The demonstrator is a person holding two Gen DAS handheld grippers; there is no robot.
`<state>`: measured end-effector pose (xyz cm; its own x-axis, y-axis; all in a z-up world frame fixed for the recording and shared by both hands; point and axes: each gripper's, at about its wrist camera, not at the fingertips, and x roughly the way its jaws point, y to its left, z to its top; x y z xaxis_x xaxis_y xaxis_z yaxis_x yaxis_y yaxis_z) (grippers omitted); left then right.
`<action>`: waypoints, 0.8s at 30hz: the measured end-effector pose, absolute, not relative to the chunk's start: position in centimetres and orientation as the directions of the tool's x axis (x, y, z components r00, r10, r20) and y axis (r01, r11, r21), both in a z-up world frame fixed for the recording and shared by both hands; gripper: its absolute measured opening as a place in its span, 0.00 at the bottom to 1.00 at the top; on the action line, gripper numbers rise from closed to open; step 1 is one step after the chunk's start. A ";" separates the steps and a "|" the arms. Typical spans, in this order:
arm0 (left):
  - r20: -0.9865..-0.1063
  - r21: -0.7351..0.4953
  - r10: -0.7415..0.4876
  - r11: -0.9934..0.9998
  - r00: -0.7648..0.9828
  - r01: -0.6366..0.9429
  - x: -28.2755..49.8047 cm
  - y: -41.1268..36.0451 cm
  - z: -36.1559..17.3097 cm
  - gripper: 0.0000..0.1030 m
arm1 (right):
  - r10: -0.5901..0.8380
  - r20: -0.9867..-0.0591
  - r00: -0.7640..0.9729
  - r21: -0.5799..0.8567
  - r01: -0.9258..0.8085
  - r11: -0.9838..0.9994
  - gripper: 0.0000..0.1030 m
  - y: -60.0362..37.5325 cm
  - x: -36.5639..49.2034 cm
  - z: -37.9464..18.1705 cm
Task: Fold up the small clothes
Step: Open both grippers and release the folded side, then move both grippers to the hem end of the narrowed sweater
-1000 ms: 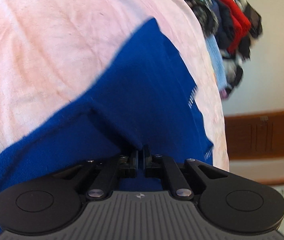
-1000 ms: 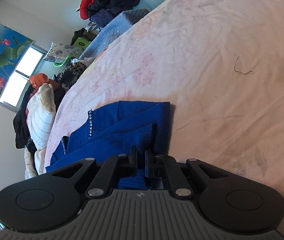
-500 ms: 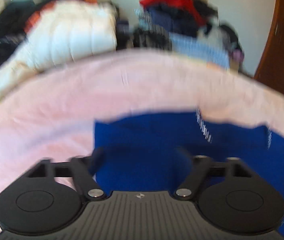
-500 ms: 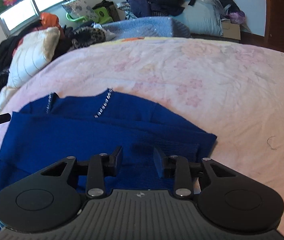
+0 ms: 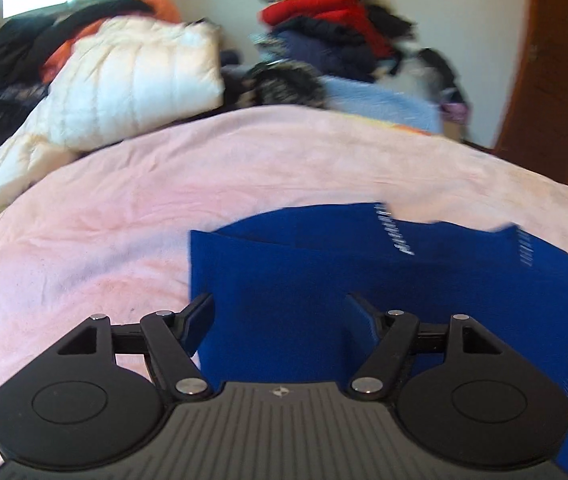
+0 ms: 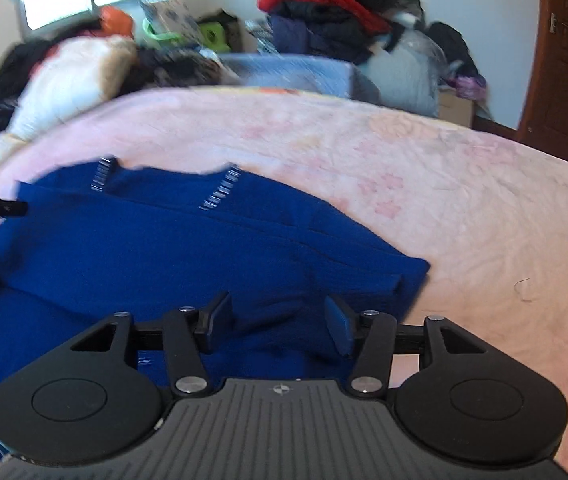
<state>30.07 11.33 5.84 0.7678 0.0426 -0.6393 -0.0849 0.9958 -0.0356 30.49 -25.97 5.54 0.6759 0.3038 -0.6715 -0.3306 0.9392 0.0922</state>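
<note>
- Both grippers, clamped on the cloth a second ago, have just been opening and now sit back from it; both views have swung upright and show the room's far wall.
- Left gripper (image 5: 279, 316) is released, its fingers spread over the left side of the blue knit sweater (image 5: 364, 280) without pinching it.
- Right gripper (image 6: 277, 322) is likewise released, hovering above the sweater's (image 6: 163, 248) right corner, with no fabric pressed between the pads.
- Sweater lies folded flat on the pink bedspread (image 5: 103, 220), its beaded neckline (image 6: 219, 194) towards the far side.
- One fold looks freshly laid; the next move probably calls for regripping the near hem or a side edge to fold again.
- Bare bedspread (image 6: 464, 208) to the right and ahead gives room; piled clothes (image 6: 324, 12) stay well beyond the bed.
</note>
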 end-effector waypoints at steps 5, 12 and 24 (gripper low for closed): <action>-0.733 0.003 0.048 0.998 0.678 -0.067 29.8 11.1 2.9 0.80 | 0.275 -0.747 0.605 0.078 -0.331 0.940 0.83 -25.1 29.9 3.4; -0.701 -0.183 -0.018 0.971 0.713 -0.156 20.6 14.9 6.1 0.79 | 0.411 -0.669 0.619 0.276 -0.307 0.911 0.85 -26.6 22.0 7.9; -0.636 -0.642 -0.402 0.749 0.659 -0.163 0.9 22.2 3.0 0.79 | 0.710 -0.528 0.466 0.798 -0.015 0.603 0.83 -35.1 2.3 4.1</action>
